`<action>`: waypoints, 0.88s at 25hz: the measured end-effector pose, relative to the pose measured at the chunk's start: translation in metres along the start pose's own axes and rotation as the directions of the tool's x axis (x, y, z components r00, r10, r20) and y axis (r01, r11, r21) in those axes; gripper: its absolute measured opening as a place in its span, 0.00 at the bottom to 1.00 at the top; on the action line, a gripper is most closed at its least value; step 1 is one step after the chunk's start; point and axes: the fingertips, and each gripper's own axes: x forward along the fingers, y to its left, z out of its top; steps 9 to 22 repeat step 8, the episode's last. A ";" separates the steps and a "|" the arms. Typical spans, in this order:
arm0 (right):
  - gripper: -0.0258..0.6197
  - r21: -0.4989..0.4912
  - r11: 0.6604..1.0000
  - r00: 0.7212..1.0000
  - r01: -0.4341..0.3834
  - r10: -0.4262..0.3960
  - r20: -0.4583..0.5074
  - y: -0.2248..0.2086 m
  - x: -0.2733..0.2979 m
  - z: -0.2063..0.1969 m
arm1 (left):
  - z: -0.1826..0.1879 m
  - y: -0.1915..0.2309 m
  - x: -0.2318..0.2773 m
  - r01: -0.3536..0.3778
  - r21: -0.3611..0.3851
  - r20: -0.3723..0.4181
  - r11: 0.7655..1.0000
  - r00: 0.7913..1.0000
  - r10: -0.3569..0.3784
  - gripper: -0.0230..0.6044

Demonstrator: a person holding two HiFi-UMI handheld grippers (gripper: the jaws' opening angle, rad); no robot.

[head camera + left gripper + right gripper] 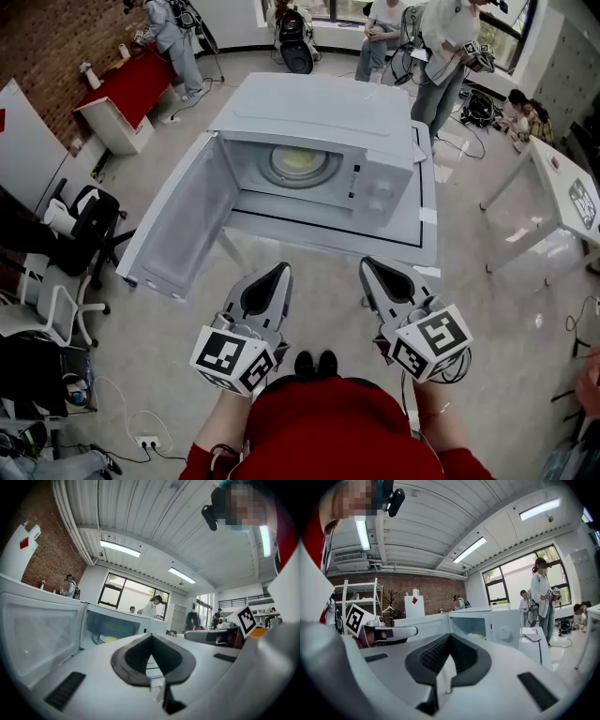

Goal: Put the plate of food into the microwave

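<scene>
Fingers clenched, empty, on left gripper (278, 272) and right gripper (370, 265) — plate of food (300, 163) already inside microwave (319, 108), door (183, 220) open.

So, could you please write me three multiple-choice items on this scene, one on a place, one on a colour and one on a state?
1. Where is the plate relative to the microwave?
A. on top
B. inside
C. beside it

2. What colour is the microwave?
A. white
B. black
C. red

3. How is the door?
A. shut
B. swung open
C. taken off

Answers:
1 B: the head view shows the plate in the cavity.
2 A: its casing is white all over.
3 B: the door stands wide at the cavity's left side in the head view.
</scene>
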 end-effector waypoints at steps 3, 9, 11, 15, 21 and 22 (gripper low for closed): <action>0.06 0.007 1.000 1.000 0.011 -0.011 0.000 -0.004 -0.006 -0.003 | 0.000 -0.001 -0.006 -0.012 -0.001 0.005 1.000 1.000 0.012 0.05; 0.06 0.023 0.999 0.999 0.035 -0.034 -0.012 -0.009 -0.014 -0.011 | 0.001 0.004 -0.017 -0.040 -0.004 0.007 0.999 0.999 0.040 0.05; 0.06 0.023 0.999 0.999 0.035 -0.034 -0.012 -0.009 -0.014 -0.011 | 0.001 0.004 -0.017 -0.040 -0.004 0.007 0.999 0.999 0.040 0.05; 0.06 0.023 0.999 0.999 0.035 -0.034 -0.012 -0.009 -0.014 -0.011 | 0.001 0.004 -0.017 -0.040 -0.004 0.007 0.999 0.999 0.040 0.05; 0.06 0.023 0.999 0.999 0.035 -0.034 -0.012 -0.009 -0.014 -0.011 | 0.001 0.004 -0.017 -0.040 -0.004 0.007 0.999 0.999 0.040 0.05; 0.06 0.023 0.999 0.999 0.035 -0.034 -0.012 -0.009 -0.014 -0.011 | 0.001 0.004 -0.017 -0.040 -0.004 0.007 0.999 0.999 0.040 0.05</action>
